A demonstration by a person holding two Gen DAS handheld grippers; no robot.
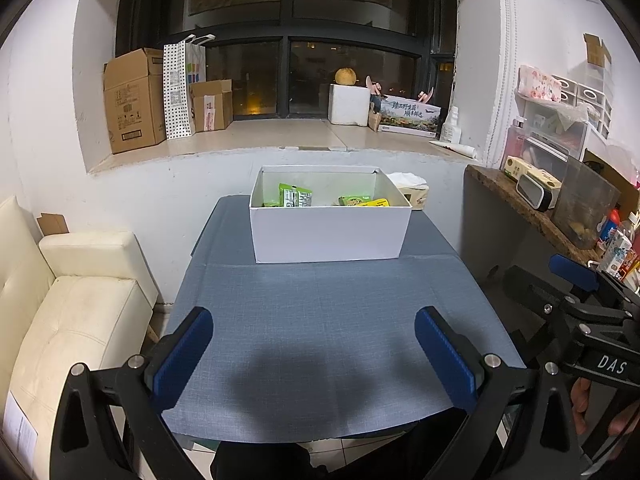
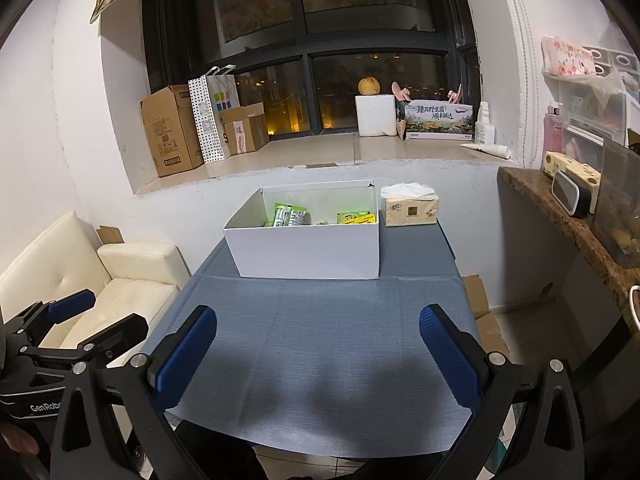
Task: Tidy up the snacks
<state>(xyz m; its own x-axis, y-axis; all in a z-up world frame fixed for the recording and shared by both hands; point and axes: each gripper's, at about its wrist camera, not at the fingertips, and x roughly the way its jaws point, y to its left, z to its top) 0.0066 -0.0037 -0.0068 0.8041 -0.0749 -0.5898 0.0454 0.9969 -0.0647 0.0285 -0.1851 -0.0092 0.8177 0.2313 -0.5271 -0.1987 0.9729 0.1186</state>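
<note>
The white box (image 1: 328, 232) wall hides the snack packets' (image 1: 296, 197) lower halves — labels unreadable.

white box (image 1: 328, 232): 1 | tissue pack (image 2: 410, 211): 1 | cardboard boxes (image 1: 134, 100): 2 | grippers (image 1: 314, 354): 2

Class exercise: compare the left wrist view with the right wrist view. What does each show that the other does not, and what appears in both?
Only the left wrist view shows the right claw, off the table's right side, and drink cartons on the side counter. Only the right wrist view shows the left claw over the cream sofa, and flattened cardboard on the floor. Both show the white box holding snack packets, the tissue pack, the blue tablecloth, and open claws holding nothing.
</note>
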